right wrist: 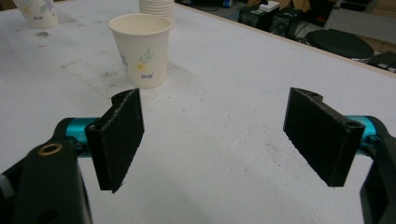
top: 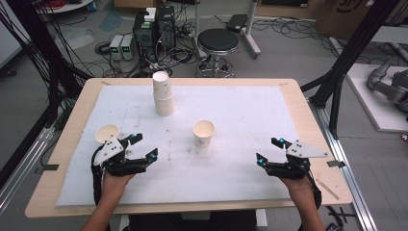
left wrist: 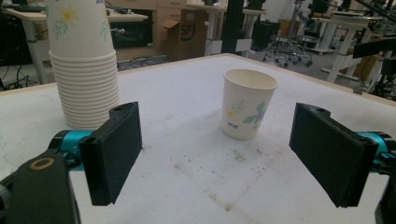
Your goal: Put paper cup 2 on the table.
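Both grippers are close to the person's edge of the table, and I place everything relative to the single paper cup (top: 203, 133) standing upright near the middle of the white mat (top: 240, 110). Left of this cup and nearer to the person is the left gripper (top: 143, 146); its jaws stand wide apart and hold nothing. Right of the cup and also nearer is the right gripper (top: 268, 149), likewise wide open and empty. Behind the cup, a little to its left, stands a stack of cups (top: 162, 93). One more cup (top: 106, 133) stands far left of it, just beside the left gripper.
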`<state>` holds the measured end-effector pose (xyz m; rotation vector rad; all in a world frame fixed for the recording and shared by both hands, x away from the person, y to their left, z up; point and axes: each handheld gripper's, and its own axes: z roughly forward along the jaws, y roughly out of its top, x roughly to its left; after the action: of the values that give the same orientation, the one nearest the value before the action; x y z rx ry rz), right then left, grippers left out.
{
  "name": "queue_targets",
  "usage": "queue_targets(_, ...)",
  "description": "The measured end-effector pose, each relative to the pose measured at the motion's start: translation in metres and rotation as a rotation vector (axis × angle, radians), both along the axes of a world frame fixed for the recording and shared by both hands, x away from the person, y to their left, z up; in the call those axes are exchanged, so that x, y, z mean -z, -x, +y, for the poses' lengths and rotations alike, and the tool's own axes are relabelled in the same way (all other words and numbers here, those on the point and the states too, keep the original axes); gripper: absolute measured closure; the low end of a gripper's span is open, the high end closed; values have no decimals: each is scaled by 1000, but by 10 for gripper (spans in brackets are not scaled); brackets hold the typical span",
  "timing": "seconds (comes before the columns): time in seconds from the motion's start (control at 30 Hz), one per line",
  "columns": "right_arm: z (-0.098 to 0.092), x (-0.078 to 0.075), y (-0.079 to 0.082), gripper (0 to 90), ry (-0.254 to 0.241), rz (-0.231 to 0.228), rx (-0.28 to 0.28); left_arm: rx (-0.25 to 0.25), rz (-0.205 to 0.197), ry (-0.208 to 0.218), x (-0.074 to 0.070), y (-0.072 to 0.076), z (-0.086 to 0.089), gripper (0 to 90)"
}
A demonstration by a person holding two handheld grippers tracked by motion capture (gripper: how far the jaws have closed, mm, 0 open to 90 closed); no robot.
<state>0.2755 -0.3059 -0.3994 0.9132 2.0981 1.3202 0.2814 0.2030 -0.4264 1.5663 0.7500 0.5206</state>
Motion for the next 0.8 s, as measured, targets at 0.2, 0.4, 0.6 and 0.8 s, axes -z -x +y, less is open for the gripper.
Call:
queue_targets(0.2, 2, 1, -1, 209, 0, -3, -7, -5, -9, 4, -2, 0, 1, 174)
queue_targets(0.4, 1, 2, -1, 209, -2, -4, -7, -8, -6, 2, -1, -1, 0, 176)
queue_targets(0.6, 0, 1, 0, 209, -3, -5, -2, -8, -7, -5, 0, -1, 0, 177)
queue_targets(0.8, -1, 1, 0, 209, -6, -7, -1, -6, -5, -11, 0, -1, -1, 177)
